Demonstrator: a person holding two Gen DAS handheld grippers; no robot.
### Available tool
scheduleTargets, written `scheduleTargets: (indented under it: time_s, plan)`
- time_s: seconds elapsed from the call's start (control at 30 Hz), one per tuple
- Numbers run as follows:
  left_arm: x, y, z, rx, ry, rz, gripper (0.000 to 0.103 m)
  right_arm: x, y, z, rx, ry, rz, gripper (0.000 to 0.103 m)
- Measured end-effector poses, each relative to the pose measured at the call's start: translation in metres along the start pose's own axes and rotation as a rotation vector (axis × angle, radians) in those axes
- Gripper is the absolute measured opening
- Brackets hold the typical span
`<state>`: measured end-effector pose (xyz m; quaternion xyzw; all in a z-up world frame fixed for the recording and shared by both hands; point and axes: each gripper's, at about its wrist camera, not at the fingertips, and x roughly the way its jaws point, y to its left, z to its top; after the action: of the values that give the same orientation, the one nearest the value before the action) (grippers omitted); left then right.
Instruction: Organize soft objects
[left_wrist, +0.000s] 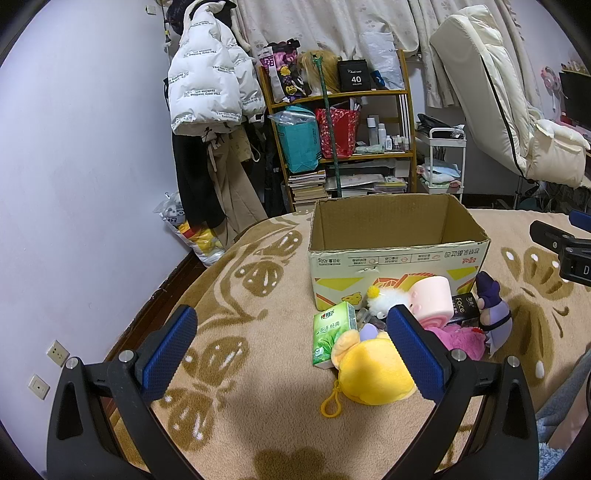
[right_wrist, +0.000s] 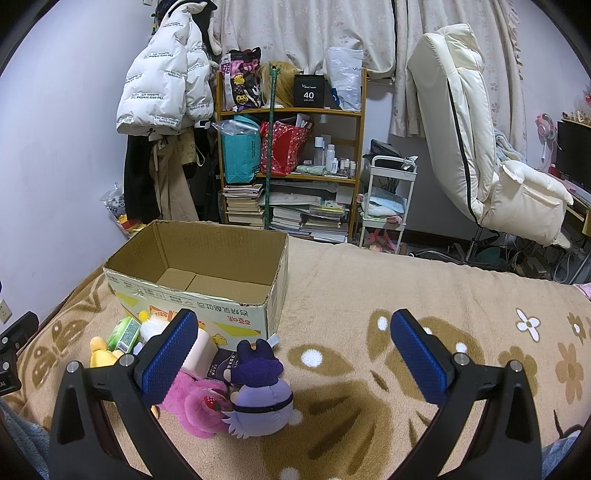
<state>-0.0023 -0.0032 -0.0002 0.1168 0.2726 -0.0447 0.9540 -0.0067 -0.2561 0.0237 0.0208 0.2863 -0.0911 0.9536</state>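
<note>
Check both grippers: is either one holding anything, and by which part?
Nothing is held. The left gripper and the right gripper are both open and empty above the blanket; the soft toys lie ungrasped beside the cardboard box.

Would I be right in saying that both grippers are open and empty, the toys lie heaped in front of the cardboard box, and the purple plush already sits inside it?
Not quite: the purple plush is not inside the cardboard box. The right wrist view shows the box's visible interior bare and the plush on the blanket in front of it. The rest holds: left gripper and right gripper are open and empty.
</note>
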Motion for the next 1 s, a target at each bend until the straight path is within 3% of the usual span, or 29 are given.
scheduleTargets:
  time_s: [0.6,0.83,1.0]
  plan:
    - [-0.001,-0.005,0.001,0.002,0.010,-0.021,0.101,0.003,0.003,0.001,-0.001,0.019,-0.006,0.103]
    - [0.012,-0.009,0.002,-0.027,0.066,-0.064,0.101,0.016,-0.002,-0.001,0.019,0.051,0.037,0.103]
    - [0.027,-0.014,0.001,-0.049,0.117,-0.088,0.101,0.030,-0.004,-0.002,0.039,0.121,0.072,0.103]
